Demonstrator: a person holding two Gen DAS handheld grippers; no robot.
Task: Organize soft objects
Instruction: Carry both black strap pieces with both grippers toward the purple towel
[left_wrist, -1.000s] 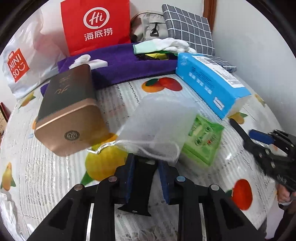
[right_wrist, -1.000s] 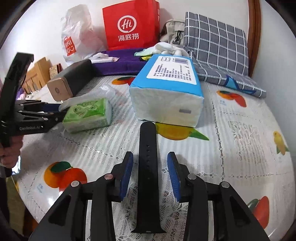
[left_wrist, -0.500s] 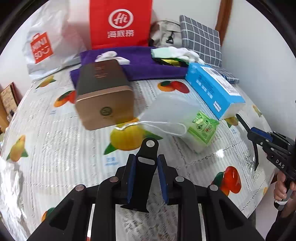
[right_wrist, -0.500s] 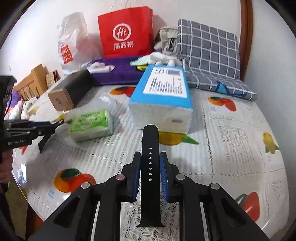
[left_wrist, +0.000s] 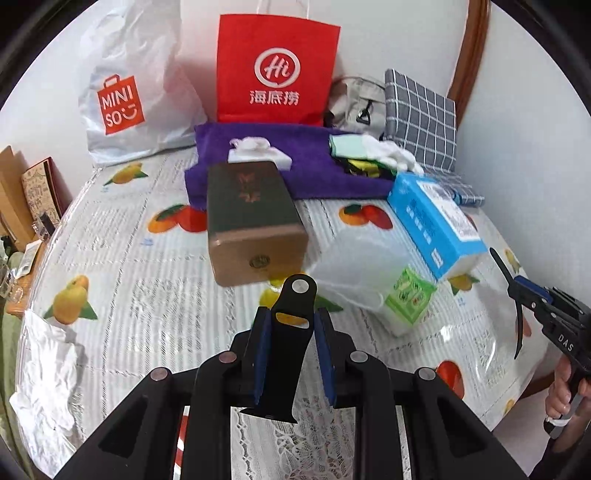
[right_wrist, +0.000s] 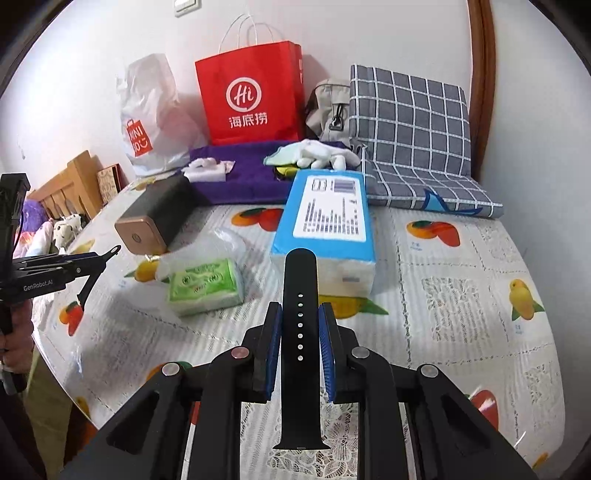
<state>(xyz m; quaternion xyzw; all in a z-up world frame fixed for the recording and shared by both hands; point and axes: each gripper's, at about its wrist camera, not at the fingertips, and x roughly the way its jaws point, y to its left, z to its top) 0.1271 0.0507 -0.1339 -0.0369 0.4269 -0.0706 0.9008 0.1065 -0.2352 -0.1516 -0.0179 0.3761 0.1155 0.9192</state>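
Observation:
My left gripper (left_wrist: 294, 350) is shut on a short black watch strap piece with a metal stud (left_wrist: 291, 325), held above the table. My right gripper (right_wrist: 300, 350) is shut on a long black watch strap with holes (right_wrist: 300, 332), also lifted. The right gripper shows at the right edge of the left wrist view (left_wrist: 517, 291); the left one shows at the left of the right wrist view (right_wrist: 92, 266). A clear drawstring pouch (left_wrist: 354, 269) lies by a green tissue pack (left_wrist: 408, 299). A purple towel (left_wrist: 306, 166) with white gloves (right_wrist: 325, 157) lies at the back.
A gold-ended dark box (left_wrist: 251, 221) and a blue tissue package (left_wrist: 436, 225) lie mid-table. A red paper bag (left_wrist: 275, 70), a white Miniso bag (left_wrist: 125, 92), a grey pouch and a checked cushion (right_wrist: 410, 129) line the back wall. The fruit-print tablecloth (left_wrist: 110, 258) covers the table.
Both grippers have lifted and pulled back from the table. The right gripper closed on the long strap. The left gripper let the pouch's edge drop and keeps only the short strap.

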